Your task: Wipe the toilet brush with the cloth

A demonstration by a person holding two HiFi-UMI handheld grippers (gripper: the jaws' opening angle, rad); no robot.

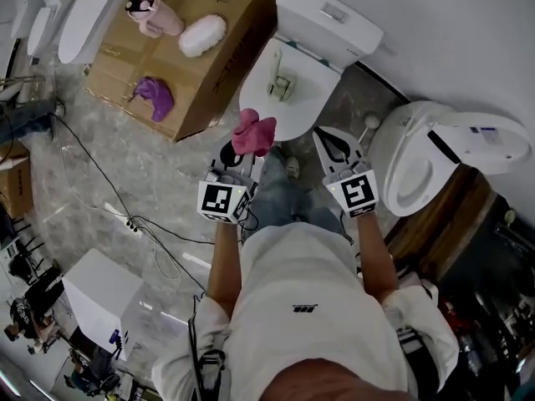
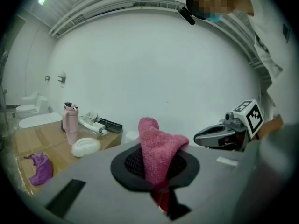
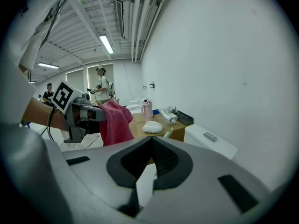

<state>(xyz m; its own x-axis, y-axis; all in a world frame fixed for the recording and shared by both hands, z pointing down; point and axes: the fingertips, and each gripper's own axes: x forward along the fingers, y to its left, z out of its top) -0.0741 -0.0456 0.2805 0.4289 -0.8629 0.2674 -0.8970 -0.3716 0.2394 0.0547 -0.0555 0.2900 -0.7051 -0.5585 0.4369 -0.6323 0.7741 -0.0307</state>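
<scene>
While both forearms reach forward side by side, grippers tilt slightly down before toilet (image 1: 330,23).

- Far left: cardboard box (image 1: 201,98) carrying pink bottle (image 1: 150,13), white oval object (image 1: 202,35), purple rag (image 1: 153,97). Cables (image 1: 109,190) across floor.
- Left gripper (image 1: 241,154): jaws pinched on pink cloth (image 1: 253,134), bunched upright above tips.
- Toilet brush (image 1: 280,82): lying on closed toilet lid, apart from cloth.
- Right gripper (image 1: 333,143): jaws pressed together, nothing between.
- Second toilet (image 1: 418,157) further right, lid open.
</scene>
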